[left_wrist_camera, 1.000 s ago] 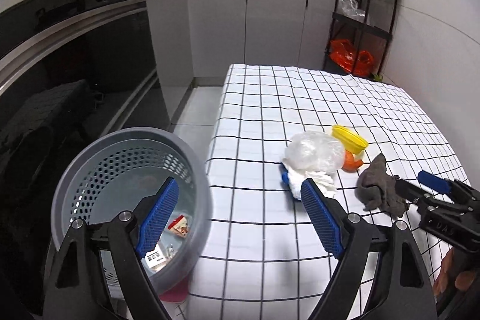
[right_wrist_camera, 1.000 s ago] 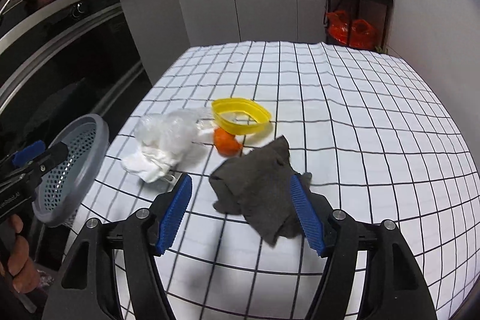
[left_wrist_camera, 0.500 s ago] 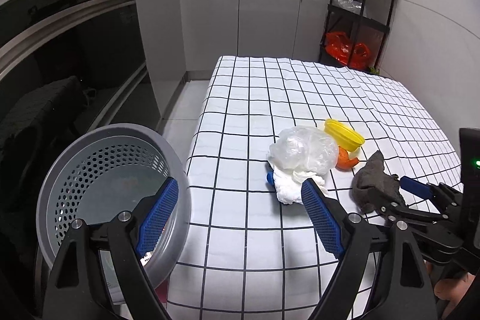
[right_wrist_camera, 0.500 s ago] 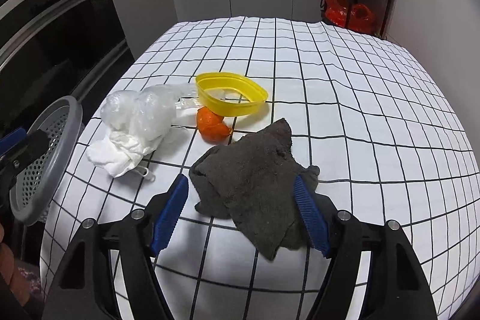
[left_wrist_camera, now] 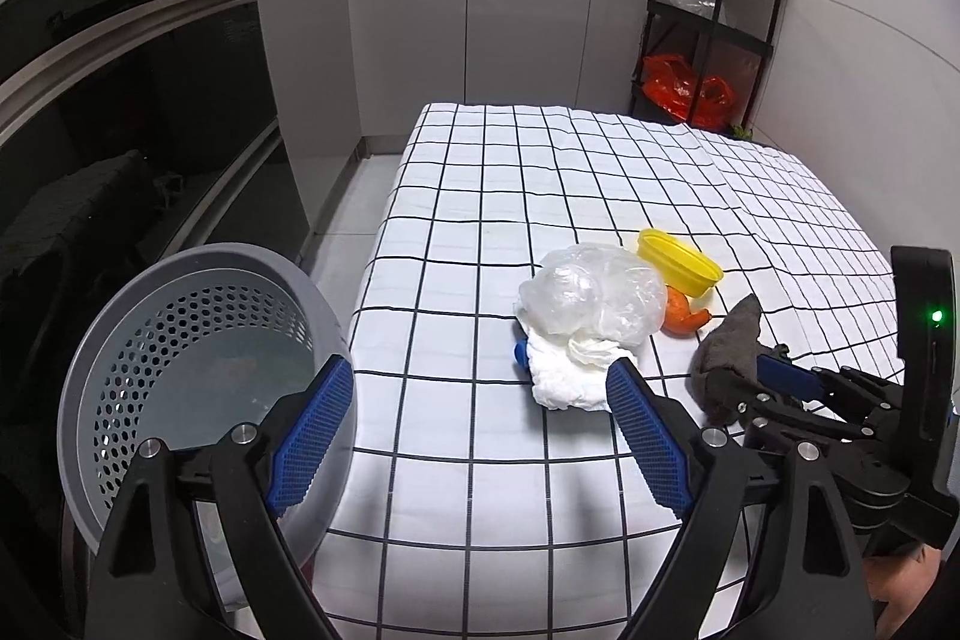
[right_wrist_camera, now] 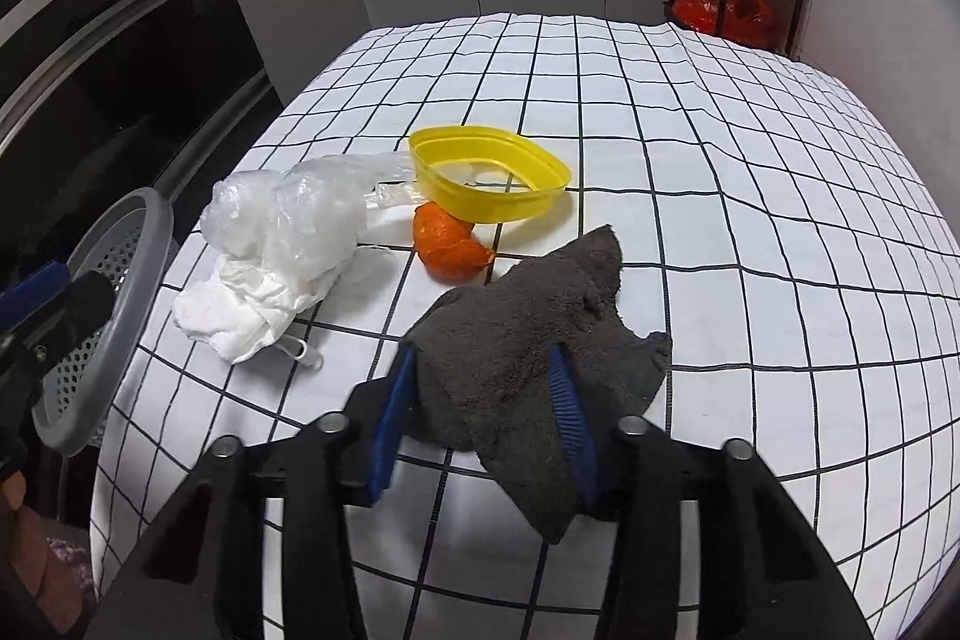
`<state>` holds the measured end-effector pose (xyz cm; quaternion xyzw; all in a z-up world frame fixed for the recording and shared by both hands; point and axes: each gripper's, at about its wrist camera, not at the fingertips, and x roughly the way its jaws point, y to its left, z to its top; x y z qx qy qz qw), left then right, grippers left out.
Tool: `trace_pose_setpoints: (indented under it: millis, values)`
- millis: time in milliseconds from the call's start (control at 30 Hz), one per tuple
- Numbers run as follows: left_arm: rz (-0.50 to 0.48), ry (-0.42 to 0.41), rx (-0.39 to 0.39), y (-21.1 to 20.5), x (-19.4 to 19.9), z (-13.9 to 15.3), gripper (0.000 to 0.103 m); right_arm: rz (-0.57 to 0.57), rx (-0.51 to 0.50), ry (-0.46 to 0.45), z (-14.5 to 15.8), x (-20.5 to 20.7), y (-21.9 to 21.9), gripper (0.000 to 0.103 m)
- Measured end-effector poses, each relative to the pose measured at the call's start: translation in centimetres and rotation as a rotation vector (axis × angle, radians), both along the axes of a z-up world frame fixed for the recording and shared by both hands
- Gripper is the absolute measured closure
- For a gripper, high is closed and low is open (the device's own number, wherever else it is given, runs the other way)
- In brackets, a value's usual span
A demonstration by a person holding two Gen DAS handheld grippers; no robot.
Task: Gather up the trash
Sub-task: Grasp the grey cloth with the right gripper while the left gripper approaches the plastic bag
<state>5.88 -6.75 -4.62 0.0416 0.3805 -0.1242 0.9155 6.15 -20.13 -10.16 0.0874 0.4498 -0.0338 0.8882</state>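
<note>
A dark grey rag (right_wrist_camera: 534, 322) lies on the checked tablecloth (right_wrist_camera: 750, 172), and my right gripper (right_wrist_camera: 483, 412) has closed in around its near part; the rag (left_wrist_camera: 726, 364) also shows in the left wrist view. A clear plastic bag (right_wrist_camera: 288, 220) rests on crumpled white tissue (right_wrist_camera: 240, 304). An orange peel (right_wrist_camera: 447, 247) and a yellow plastic rim (right_wrist_camera: 489, 181) lie behind the rag. My left gripper (left_wrist_camera: 474, 436) is open and empty over the table's left edge, beside a grey perforated basket (left_wrist_camera: 198, 370).
An oven front (left_wrist_camera: 132, 112) and grey cabinets (left_wrist_camera: 468, 34) stand to the left and behind. A black shelf rack (left_wrist_camera: 714, 22) with red bags (left_wrist_camera: 684, 91) stands at the back right. The table's near edge is close below both grippers.
My right gripper moved forward and its jaws narrowed around the rag. My left gripper drew back and rose, so the basket looks smaller and its contents no longer show.
</note>
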Motion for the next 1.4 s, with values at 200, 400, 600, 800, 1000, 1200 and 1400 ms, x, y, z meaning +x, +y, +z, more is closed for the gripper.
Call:
trace_pose_setpoints:
  millis: [200, 400, 600, 800, 1000, 1200, 1400]
  values:
    - [-0.015, 0.0, -0.001, -0.8, -0.1, -0.1, 0.017, -0.022, 0.045, -0.049, 1.8, -1.1, -0.9, 0.077]
    - [-0.05, 0.012, -0.021, -2.6, 0.4, -0.2, 0.015, -0.079, 0.068, -0.097, 3.7, -2.1, -2.7, 0.078]
    - [-0.085, 0.006, -0.002, -5.3, 1.4, -0.7, 0.014, -0.099, 0.115, -0.123, 5.0, -2.3, -4.1, 0.078]
    - [-0.084, 0.012, 0.049, -7.1, 3.4, -2.0, 0.014, -0.101, 0.16, -0.149, 6.2, -2.5, -4.9, 0.078]
    - [-0.097, 0.005, 0.083, -8.5, 4.2, -2.8, 0.017, -0.088, 0.169, -0.153, 6.6, -2.1, -4.9, 0.078]
    - [-0.116, 0.032, 0.079, -9.0, 4.6, -3.2, 0.05, -0.086, 0.167, -0.14, 6.3, -1.9, -4.8, 0.078]
    - [-0.134, 0.039, 0.067, -9.0, 4.3, -3.0, 0.092, -0.094, 0.168, -0.137, 6.2, -2.0, -5.0, 0.078]
